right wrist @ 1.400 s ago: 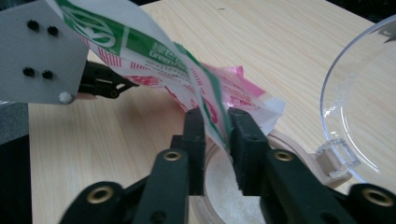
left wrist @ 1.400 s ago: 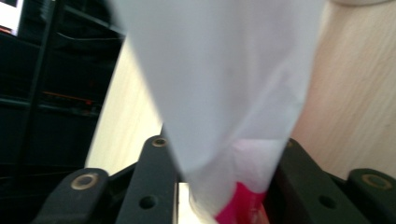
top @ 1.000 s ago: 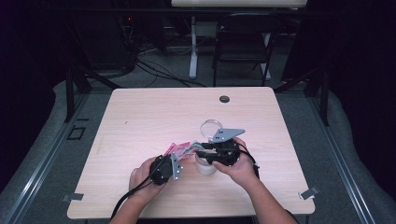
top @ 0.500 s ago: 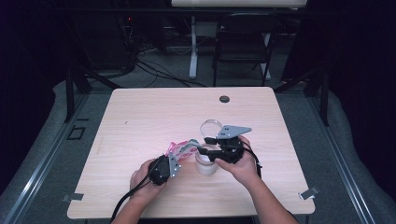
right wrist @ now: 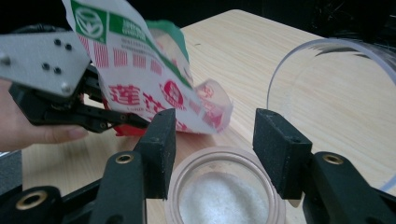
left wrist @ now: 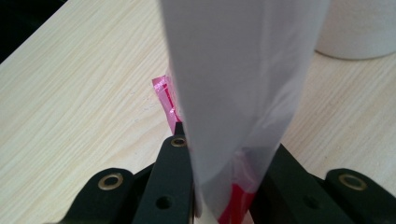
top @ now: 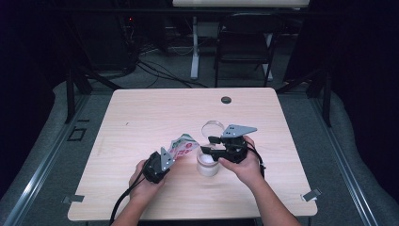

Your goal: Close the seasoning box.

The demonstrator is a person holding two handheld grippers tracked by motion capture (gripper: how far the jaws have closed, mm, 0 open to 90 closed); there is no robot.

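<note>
Pale wood table (top: 141, 117) fills the near ground, with dark floor and a chair (top: 242, 47) beyond. Nearest the person, the left gripper (top: 160, 162) has its fingers pinching a printed pouch (top: 182, 143) by its lower edge. Just beside it stands a jar (top: 207, 164) of white powder, the right gripper (top: 214, 143) with spread fingers above its rim. A clear lid (top: 213, 128) lies just behind.

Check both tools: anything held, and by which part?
Left tool is shut on the bag, clamped at its pink bottom edge. Right tool is open above the jar, holding nothing.
</note>
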